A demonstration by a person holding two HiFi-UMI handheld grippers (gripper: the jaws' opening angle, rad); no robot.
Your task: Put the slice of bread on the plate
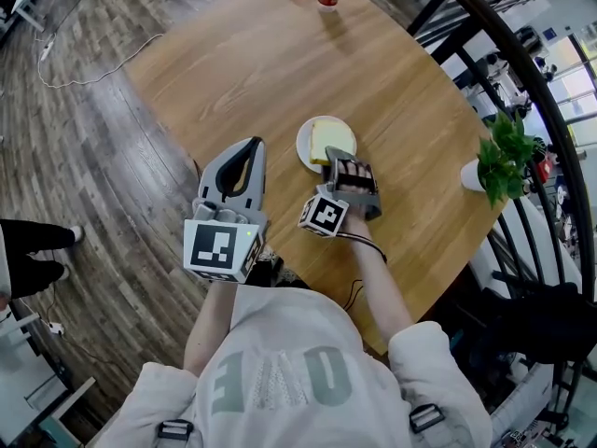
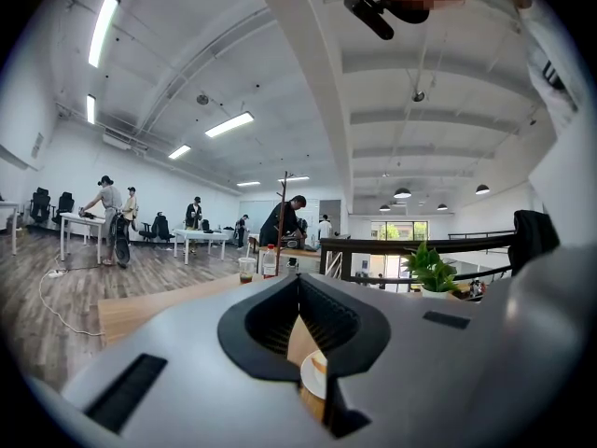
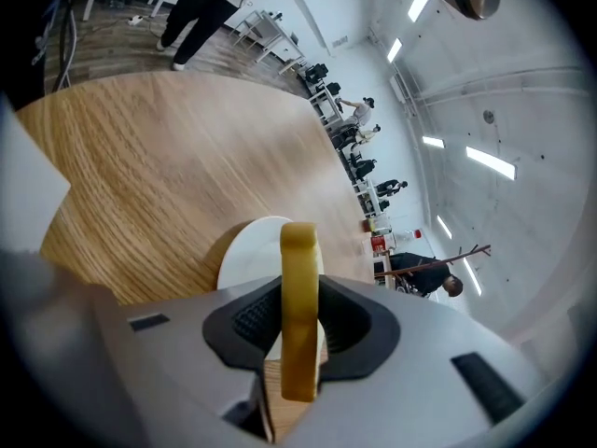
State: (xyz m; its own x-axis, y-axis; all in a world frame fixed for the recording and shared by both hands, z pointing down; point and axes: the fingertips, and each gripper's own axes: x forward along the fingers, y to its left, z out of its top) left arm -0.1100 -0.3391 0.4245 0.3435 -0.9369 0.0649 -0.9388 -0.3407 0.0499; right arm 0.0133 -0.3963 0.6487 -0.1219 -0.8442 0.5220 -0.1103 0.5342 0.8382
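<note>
Yellow-crusted and held on edge, the slice of bread point(image 3: 298, 250) is pinched between the fingers of your right gripper point(image 3: 298, 311). The pads press its two flat faces and its far edge sticks out past the fingertips. Just beyond and below those fingers lies the white plate point(image 3: 244, 255). From the head view, the slice of bread point(image 1: 328, 138) hangs over the plate point(image 1: 303, 147), with your right gripper point(image 1: 341, 157) tipped downward at the near rim. None of the views shows whether the slice already touches the plate.

Your left gripper point(image 1: 250, 147) is held level over the wooden tabletop point(image 1: 242, 63), off to the left of the right fingers and apart from the plate. Its fingers point(image 2: 322, 311) are pressed together at the tips with nothing between them, so it has no part in the work right now.

By my reading, you are most of the way through. The slice is picked up and carried to the plate. What remains is to lower it the last bit, tip it so it lies flat rather than on edge, spread the right fingers to let go, and draw them back clear of the rim.
</note>
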